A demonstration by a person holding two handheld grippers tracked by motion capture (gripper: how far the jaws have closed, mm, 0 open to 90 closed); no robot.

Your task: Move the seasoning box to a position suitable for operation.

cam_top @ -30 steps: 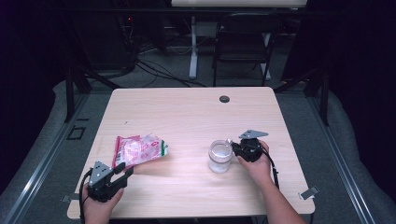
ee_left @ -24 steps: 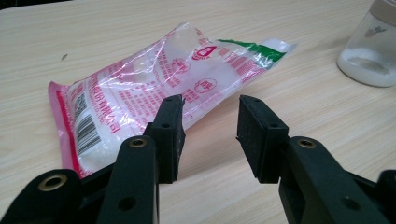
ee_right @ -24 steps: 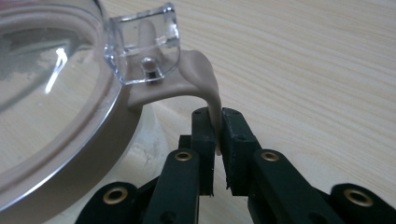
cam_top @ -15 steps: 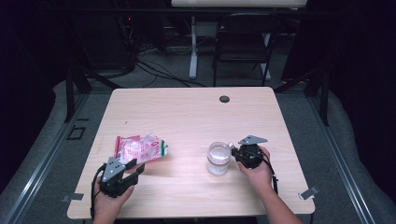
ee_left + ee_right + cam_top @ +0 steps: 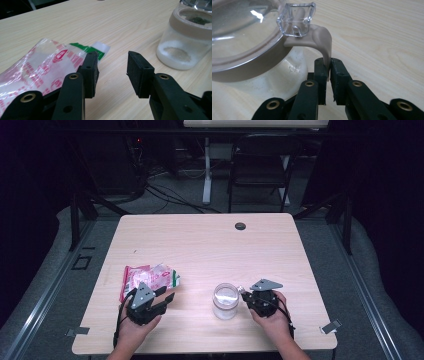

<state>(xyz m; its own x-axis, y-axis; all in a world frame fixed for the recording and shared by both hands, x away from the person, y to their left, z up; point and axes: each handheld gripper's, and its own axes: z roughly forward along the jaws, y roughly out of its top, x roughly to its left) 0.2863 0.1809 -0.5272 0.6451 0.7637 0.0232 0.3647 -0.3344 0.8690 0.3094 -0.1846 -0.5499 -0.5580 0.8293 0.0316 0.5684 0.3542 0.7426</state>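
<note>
Wooden table [image 5: 210, 245], jar [image 5: 249, 57] cropped, tab [image 5: 323, 46] pinched, right gripper [image 5: 327, 68]

Both grippers are plain matte black, the left gripper [image 5: 111, 72] and the right gripper [image 5: 328, 75], with little brass-coloured rings at the screw holes, and each carries a grey plate on top in the high view. Just left of the left gripper's jaws is the snack packet [image 5: 42, 67], clear-ish white plastic printed all over with red and pink blocks and lettering, plus a green band and a plain white tab at its end. The jar [image 5: 186, 42] off to its right is see-through with a beige collar and whitish grains at the bottom. Between the right gripper's jaws sits the same beige on the latch [image 5: 322, 41], under a clear lid [image 5: 242, 25]. The table [image 5: 210, 245] is pale wood grain with one dark round spot.
</note>
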